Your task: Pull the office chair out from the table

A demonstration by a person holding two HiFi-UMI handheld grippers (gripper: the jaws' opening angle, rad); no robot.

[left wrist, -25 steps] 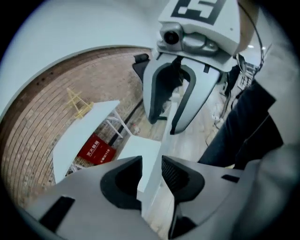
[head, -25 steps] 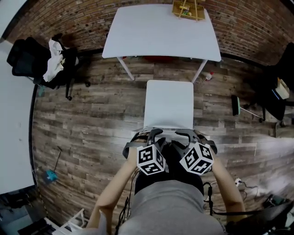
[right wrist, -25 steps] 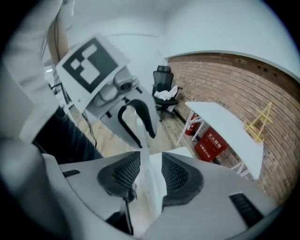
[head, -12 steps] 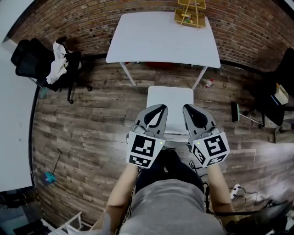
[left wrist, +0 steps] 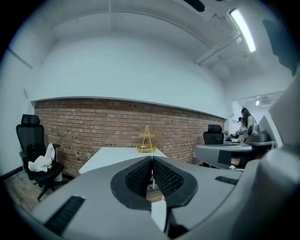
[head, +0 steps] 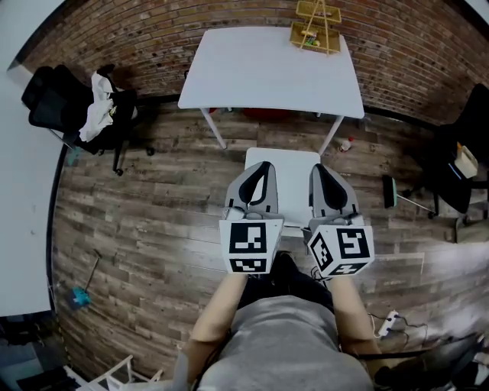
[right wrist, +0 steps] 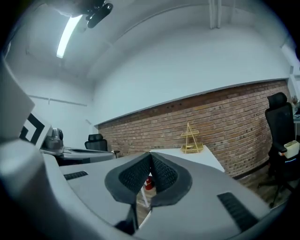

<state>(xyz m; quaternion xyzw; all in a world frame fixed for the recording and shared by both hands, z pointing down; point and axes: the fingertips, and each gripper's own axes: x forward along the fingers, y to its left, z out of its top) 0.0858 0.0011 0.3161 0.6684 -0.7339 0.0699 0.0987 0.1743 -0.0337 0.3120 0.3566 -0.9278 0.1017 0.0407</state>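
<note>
Left gripper [head: 263, 165] and right gripper [head: 318, 168], jaws together and empty, held over white chair [head: 294, 177]; white table [head: 267, 69] at 12 o'clock.

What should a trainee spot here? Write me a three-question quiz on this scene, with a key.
1. True or false: the left gripper is shut on the white chair.
2. What lies on the black office chair by the brick wall? A: a white cloth. B: a laptop. C: a red bucket.
3. Fill in: the yellow wire rack stands on the ____.
Key: 1 false, its jaws are shut on nothing; 2 A; 3 white table.
</note>
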